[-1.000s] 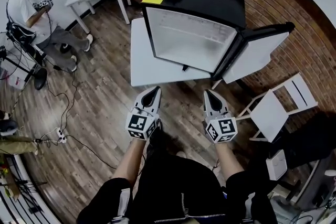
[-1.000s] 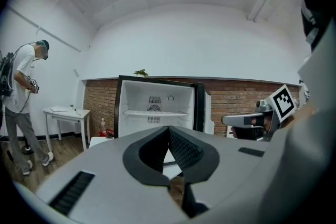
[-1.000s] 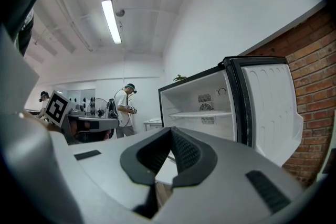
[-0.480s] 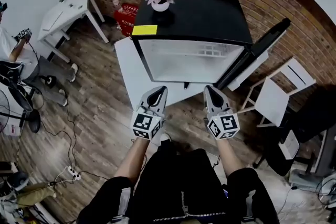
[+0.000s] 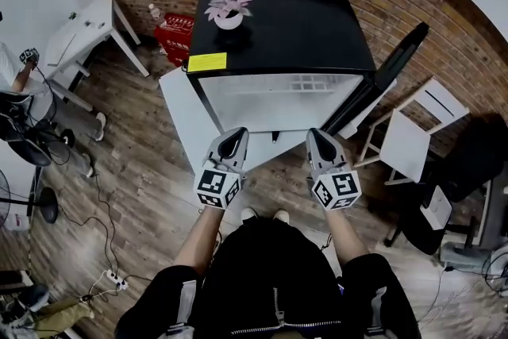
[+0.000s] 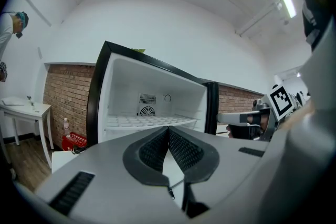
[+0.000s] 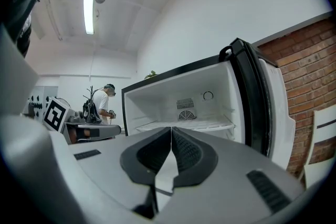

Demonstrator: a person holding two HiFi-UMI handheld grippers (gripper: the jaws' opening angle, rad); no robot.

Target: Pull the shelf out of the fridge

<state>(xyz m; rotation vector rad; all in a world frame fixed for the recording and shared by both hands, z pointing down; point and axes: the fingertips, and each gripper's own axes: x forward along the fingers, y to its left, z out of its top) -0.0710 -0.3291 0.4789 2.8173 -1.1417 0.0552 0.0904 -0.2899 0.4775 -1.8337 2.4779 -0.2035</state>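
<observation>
shelf (image 5: 305, 82) sits inside the open fridge (image 5: 286, 20), upper centre of the head view. it is a white gridded tray, level, running wall to wall across the cavity. in the left gripper view it lies just below the round vent (image 6: 147, 111) on the back wall.

fridge: black top and frame, white interior, standing on a low white platform (image 5: 184, 111) on a wood-plank floor. door (image 5: 389, 75) swung wide toward the right of the frame. potted plant (image 5: 227, 10) on the fridge top, left side. yellow label (image 5: 207, 62) at the front edge of the top, below the plant.

left gripper (image 5: 232, 140): fingers clenched tip to tip, nothing between them. held in the air in front of the fridge opening, well apart from the shelf.

right gripper (image 5: 320, 140): fingers likewise pressed together, empty. level with the left one and near it, both pointing at the fridge.

red crate (image 5: 175, 34) on the floor by the brick wall, left of the fridge. white chair (image 5: 409, 147) at right, near the door. second person (image 7: 106, 105) stands far off, left of the fridge in the right gripper view.
</observation>
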